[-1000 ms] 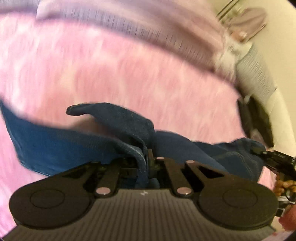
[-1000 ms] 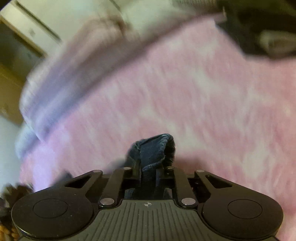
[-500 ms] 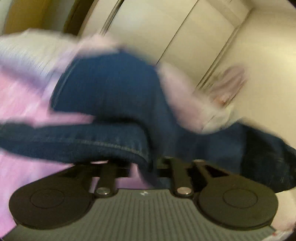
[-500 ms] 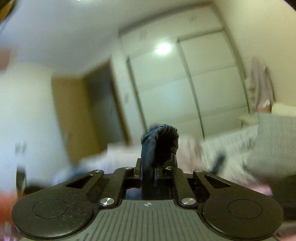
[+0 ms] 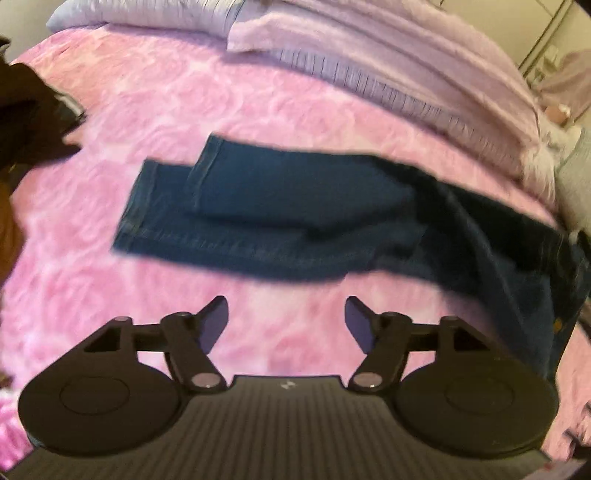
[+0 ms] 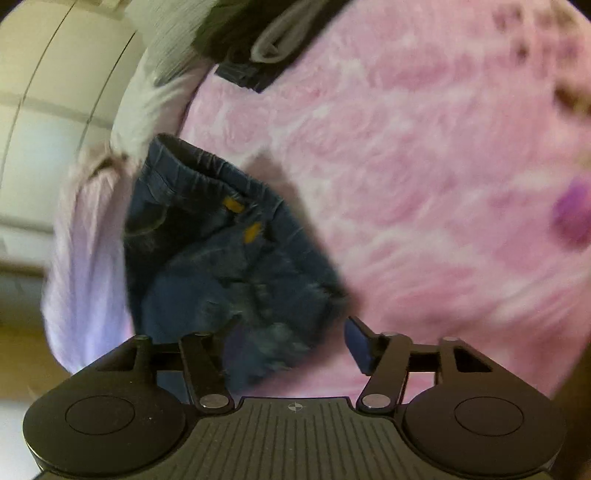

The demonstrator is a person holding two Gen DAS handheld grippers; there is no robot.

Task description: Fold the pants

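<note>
Dark blue jeans (image 5: pixel 295 206) lie stretched across the pink blanket (image 5: pixel 184 103), leg hems to the left, waist running off to the right. My left gripper (image 5: pixel 286 321) hangs just in front of them, its jaws opening, with only blanket between the fingers. The right wrist view shows the elastic waistband end of the jeans (image 6: pixel 207 236) with two yellow marks, blurred. My right gripper (image 6: pixel 295 343) is there with its jaws opening. Loose denim lies against its left finger, and the right fingertip (image 6: pixel 356 341) stands free of the cloth.
Lilac pillows (image 5: pixel 388 62) line the far side of the bed. A dark object (image 5: pixel 29 110) sits at the left edge. A black garment (image 6: pixel 258 33) lies beyond the waistband, white wardrobe doors (image 6: pixel 55 92) stand past the bed, and a grey cushion (image 5: pixel 576 177) is at the right.
Both grippers, shut on denim folds before, have opened and let the jeans go. The views swung from the room back down to the bed, where the jeans now lie stretched out.
</note>
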